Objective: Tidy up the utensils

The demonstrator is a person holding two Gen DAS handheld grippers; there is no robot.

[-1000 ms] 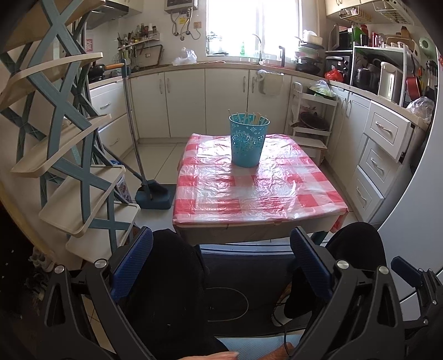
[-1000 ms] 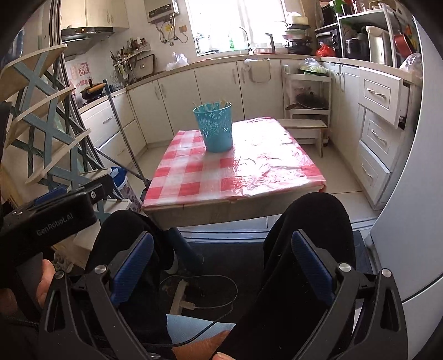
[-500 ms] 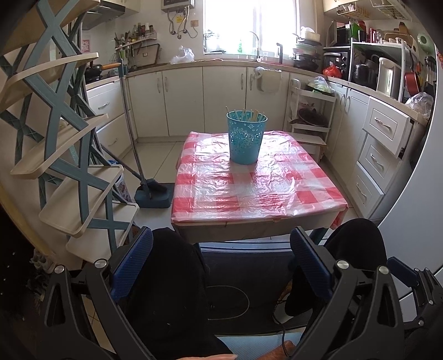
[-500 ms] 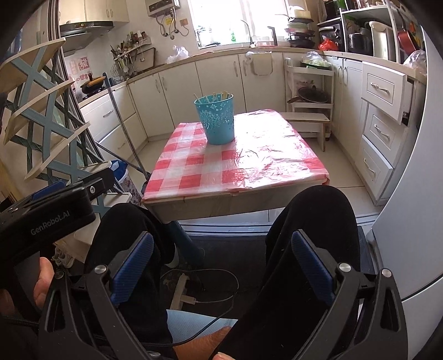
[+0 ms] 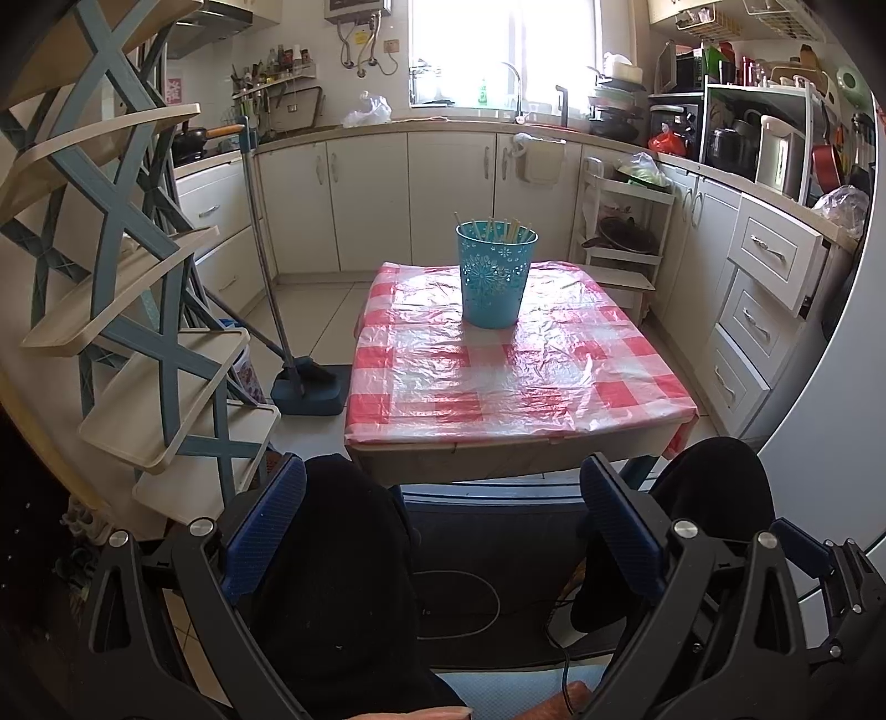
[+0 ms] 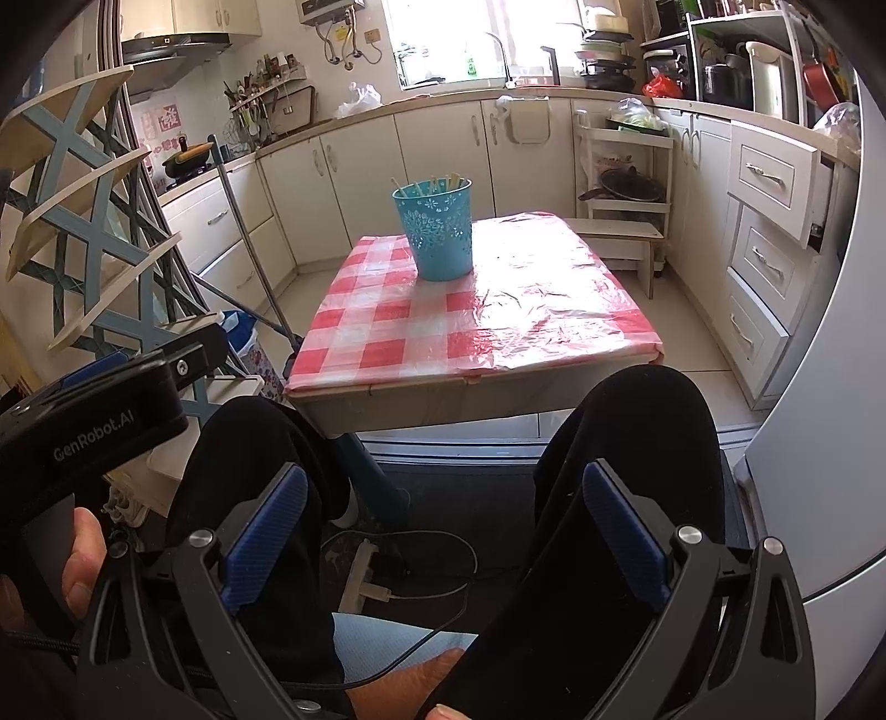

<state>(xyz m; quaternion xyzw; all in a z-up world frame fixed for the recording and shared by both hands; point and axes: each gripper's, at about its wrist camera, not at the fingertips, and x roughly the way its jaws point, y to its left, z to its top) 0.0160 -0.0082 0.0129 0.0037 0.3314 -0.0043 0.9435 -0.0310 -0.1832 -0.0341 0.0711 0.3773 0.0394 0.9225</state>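
Kitchen interior. Bright window at 12 o'clock above white cabinets. Pale tiled floor. Blue-and-cream shelf rack at 9 o'clock. Drawers at 3 o'clock; one possibly ajar.

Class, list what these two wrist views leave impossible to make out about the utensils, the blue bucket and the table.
- Utensils: only tips show above the bucket rim; kind and number unclear in both views.
- Blue bucket: its wall hides the inside.
- Table: the person's knees cover its legs and underside.
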